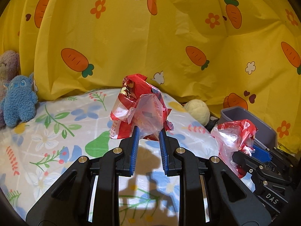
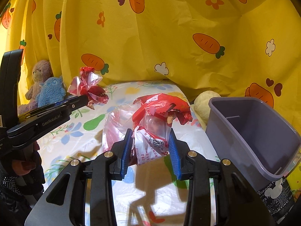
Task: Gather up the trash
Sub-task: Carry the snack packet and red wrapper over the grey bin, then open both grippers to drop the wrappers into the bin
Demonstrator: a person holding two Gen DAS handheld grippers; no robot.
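- Between the blue pads of the left hand-held gripper [image 1: 148, 131], a crumpled red-and-clear wrapper [image 1: 140, 105] is pinched at its lower end and held up clear of the bed [image 1: 56, 131].
- A second wrapper [image 2: 156, 124], red plastic with clear film and printed text, sits clamped in the right hand-held gripper [image 2: 150, 143], also off the bedsheet; both sets of jaws stand narrow, closed on the plastic.
- Both wrappers look very light, thin and limp, so they should crush and spring back rather than resist; the film is glossy and probably slippery.
- A hold on a bunched, many-layered fold seems safer than one on a single loose flap, which could slide out or tear.
- The loose clear tail hanging from the second wrapper may snag or drag on a rim when it is let go.
- To the right, near the bed's edge, a grey bin [image 2: 254, 131] stands tilted with its mouth open toward the camera; what shows of its inside looks empty, and it is the likely place for the trash.
- Just beyond the bin, at the far right of the bed, lies a pale yellow plush [image 2: 203, 103].
- At the far left, a blue plush toy [image 1: 18, 101] and a brown teddy bear [image 2: 40, 75] sit against the yellow carrot-print curtain [image 1: 169, 37], well apart from both wrappers.
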